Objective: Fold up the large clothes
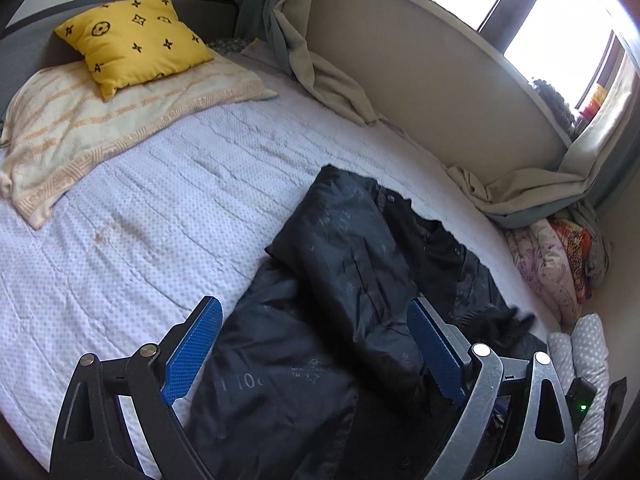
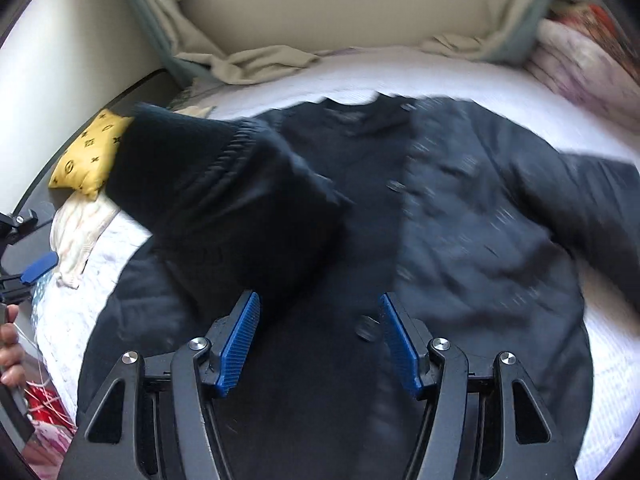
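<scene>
A large black jacket (image 2: 460,220) lies spread on the white bed cover (image 2: 440,68), its button front facing up. One sleeve with a ribbed cuff (image 2: 224,148) is bent over the jacket's left side; it is blurred. My right gripper (image 2: 320,340) hovers over the button line near the lower hem, open, with nothing pressed between its blue pads (image 2: 240,340). In the left wrist view the jacket (image 1: 340,260) lies folded over itself. My left gripper (image 1: 314,344) hangs open just above it, its pads wide apart.
A yellow patterned cushion (image 1: 132,40) and a striped towel (image 1: 100,120) lie at the head of the bed. Beige curtains (image 1: 332,80) drape onto the bed along the wall. Bundled bedding (image 1: 560,260) sits at the far corner. A hand (image 2: 10,344) holds the left gripper.
</scene>
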The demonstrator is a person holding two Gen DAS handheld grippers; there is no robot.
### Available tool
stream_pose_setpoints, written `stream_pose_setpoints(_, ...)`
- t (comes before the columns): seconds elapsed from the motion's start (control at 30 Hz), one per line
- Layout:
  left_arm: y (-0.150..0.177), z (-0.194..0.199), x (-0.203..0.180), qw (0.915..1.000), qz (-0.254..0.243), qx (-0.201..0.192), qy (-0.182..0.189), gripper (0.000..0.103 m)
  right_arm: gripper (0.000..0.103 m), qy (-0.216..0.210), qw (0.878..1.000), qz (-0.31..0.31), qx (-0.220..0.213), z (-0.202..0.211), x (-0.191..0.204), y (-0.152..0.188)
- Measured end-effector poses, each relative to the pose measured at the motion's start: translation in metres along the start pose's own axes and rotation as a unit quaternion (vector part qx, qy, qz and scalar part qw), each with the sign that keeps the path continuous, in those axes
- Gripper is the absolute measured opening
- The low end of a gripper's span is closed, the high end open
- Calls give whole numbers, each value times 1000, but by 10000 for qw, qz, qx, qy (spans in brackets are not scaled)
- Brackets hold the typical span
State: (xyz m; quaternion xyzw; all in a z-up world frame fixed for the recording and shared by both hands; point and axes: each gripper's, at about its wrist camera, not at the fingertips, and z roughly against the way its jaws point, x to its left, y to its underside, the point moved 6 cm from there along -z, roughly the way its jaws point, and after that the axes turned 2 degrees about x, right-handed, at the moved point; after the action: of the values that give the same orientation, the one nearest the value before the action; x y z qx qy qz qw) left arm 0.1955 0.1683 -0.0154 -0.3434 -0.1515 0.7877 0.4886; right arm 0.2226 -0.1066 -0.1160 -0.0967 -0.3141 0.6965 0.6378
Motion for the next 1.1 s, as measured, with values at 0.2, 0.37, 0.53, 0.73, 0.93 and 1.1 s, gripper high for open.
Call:
stream_pose_setpoints(0.2, 12, -14, -18, 9994, -294, 185, -20, 96, 68, -765, 9922, -953, 245, 23, -49, 15)
stream_pose_setpoints(0.37, 19, -19, -23, 9989, -371, 299, 16, 96, 77, -1524, 9736, -1683, 220, 44, -76, 35)
stream_pose_setpoints(0.53, 20, -24, -20, 9989, -344, 328, -59, 96, 78, -2251, 9371, -2630, 447, 41, -102, 56)
stream_pose_setpoints(0.73, 21, -26, -19, 9989, -266, 373, -60, 96, 78, -2110, 9406, -2578, 662, 21, -92, 47)
stream_pose_setpoints(0.93, 20, -26, -15, 9991, -141, 397, 8, 96, 52, -1871, 9610, -1744, 1055, -18, -56, 14)
stream_pose_setpoints(1.1, 19, -24, -9, 9993, -39, 370, 12, 96, 26, -1292, 9833, -817, 984, -35, -45, -29)
